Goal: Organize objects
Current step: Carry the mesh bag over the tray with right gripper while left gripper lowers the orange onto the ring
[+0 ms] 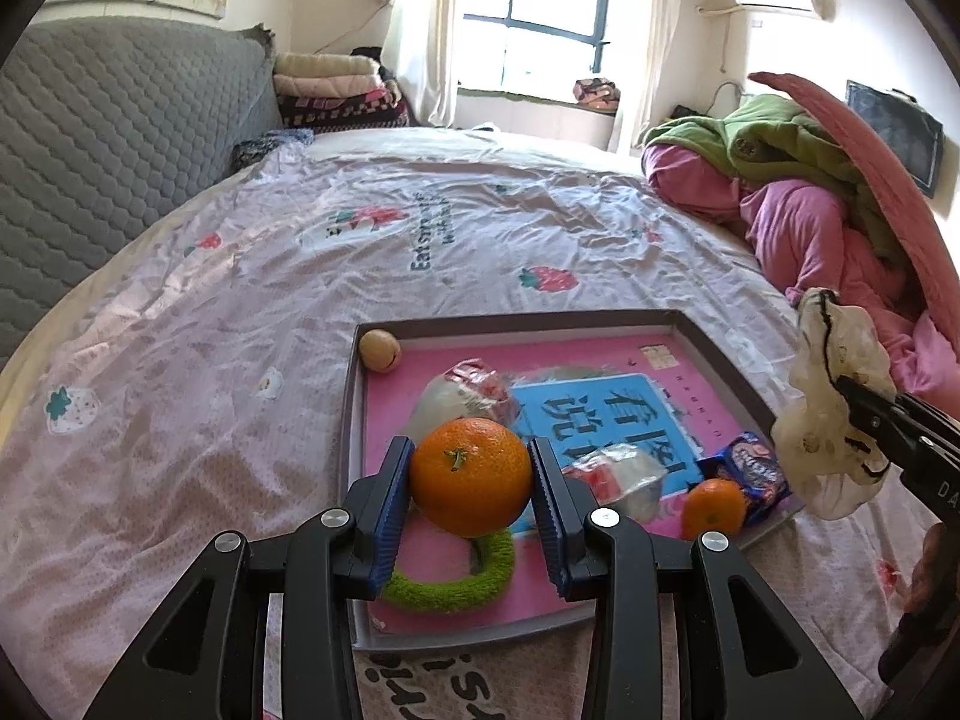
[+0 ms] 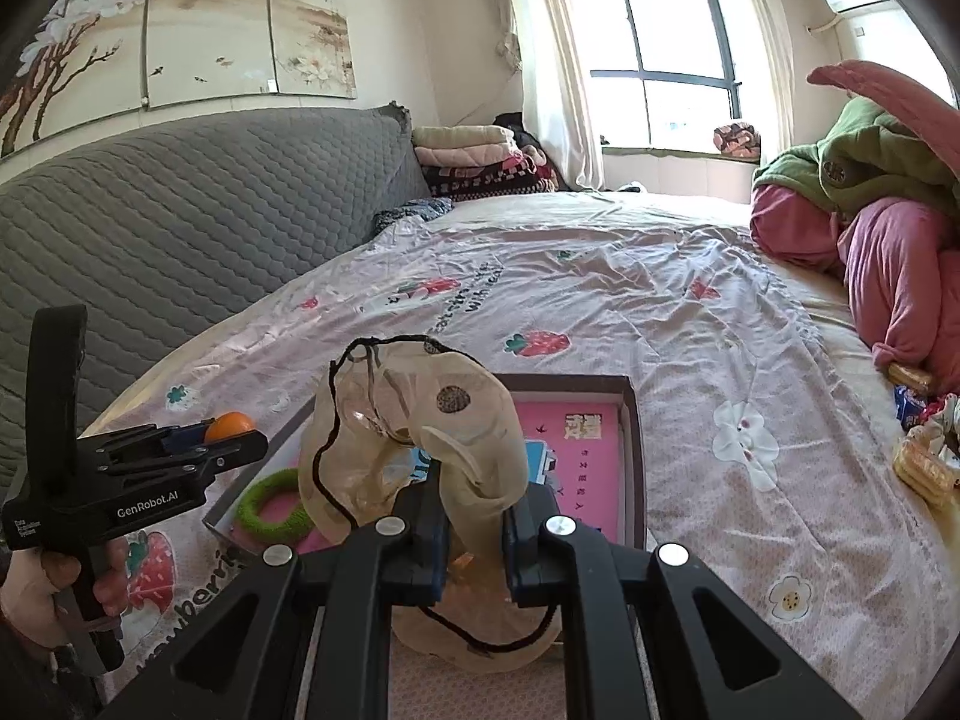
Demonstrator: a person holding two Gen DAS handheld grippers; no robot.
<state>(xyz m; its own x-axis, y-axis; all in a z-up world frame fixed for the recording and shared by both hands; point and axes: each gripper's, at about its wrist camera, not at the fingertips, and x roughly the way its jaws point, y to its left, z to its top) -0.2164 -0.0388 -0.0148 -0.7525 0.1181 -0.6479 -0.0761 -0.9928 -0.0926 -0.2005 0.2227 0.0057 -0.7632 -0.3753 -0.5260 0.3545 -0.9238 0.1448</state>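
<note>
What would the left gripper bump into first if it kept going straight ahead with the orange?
Probably the clear wrapped snack in the tray, which lies just beyond the orange held by the left gripper. Depth is hard to judge.

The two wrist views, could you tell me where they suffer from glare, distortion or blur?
Left wrist view: the window is blown out, the bed bulges from fisheye bending, while the orange in the left gripper is sharp. Right wrist view: the window glares too, dark corners frame the picture, and the sheer pouch in the right gripper looks slightly soft.
</note>
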